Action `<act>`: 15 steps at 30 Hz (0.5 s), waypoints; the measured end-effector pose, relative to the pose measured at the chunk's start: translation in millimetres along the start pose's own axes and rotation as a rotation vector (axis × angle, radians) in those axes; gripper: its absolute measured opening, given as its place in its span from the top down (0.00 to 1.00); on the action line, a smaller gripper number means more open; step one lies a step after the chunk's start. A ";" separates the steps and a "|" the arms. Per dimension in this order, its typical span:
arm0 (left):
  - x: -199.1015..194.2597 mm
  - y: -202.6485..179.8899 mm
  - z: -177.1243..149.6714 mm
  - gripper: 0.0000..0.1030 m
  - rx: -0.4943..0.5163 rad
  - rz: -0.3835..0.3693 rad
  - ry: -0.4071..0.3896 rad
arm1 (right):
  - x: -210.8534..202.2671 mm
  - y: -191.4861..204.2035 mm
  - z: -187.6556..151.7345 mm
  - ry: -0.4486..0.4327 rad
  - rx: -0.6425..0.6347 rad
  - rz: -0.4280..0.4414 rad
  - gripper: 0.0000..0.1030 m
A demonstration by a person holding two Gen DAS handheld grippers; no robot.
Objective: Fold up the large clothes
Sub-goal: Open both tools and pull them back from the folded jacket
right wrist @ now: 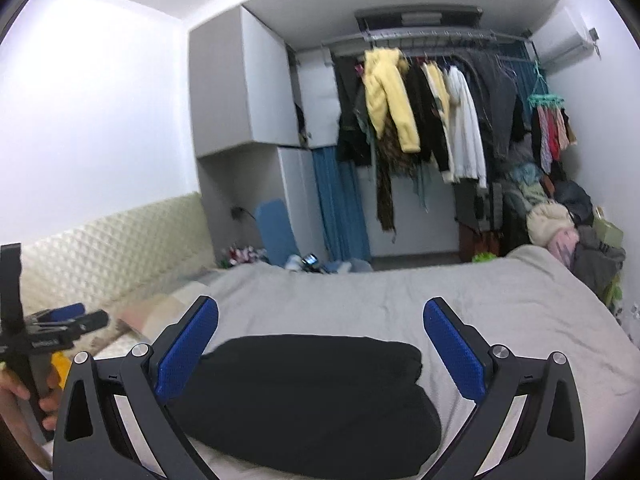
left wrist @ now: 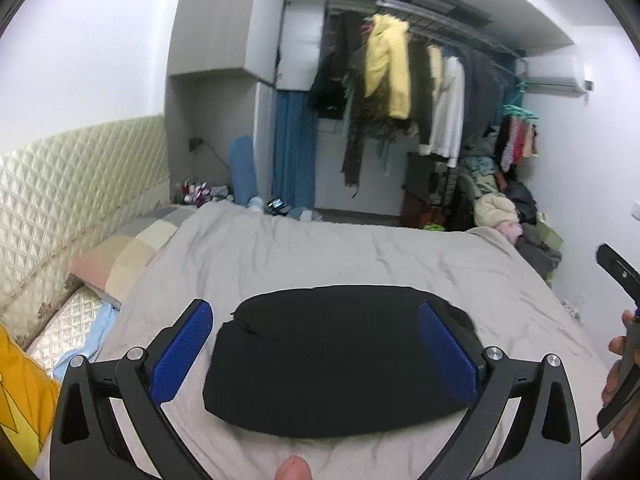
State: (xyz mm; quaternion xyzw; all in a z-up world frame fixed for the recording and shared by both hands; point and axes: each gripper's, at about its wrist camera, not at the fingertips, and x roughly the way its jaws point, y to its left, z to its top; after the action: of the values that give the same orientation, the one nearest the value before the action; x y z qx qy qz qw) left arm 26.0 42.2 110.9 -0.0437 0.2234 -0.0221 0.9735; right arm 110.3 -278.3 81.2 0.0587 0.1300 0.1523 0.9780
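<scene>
The black fabric garment [left wrist: 340, 360] lies as a compact folded bundle on the grey-sheeted bed [left wrist: 360, 252], just in front of me. I judge the folding of this piece essentially done: the edges look tucked under and it forms a rounded rectangle, with perhaps only a final smoothing or squaring left. My left tool [left wrist: 316, 344] hangs over it with its blue pads spread wide, holding nothing. My right tool [right wrist: 320, 348] is likewise wide apart and empty above the bundle. The near edge of the bundle is cut off behind the tool frames in the right view, so I cannot tell how neat that side is. The fabric is so dark that individual layers and seams are hard to make out.
</scene>
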 end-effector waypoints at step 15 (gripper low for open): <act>-83.3 -33.0 -75.1 0.00 -0.022 -0.043 0.007 | -70.2 66.5 -54.0 -0.027 -0.063 0.071 0.00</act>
State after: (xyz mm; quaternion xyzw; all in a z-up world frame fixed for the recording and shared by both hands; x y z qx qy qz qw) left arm -82.4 8.9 82.8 -0.0591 0.2260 -0.0407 0.9715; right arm 12.2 -233.2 56.2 0.0345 0.1097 0.1901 0.9750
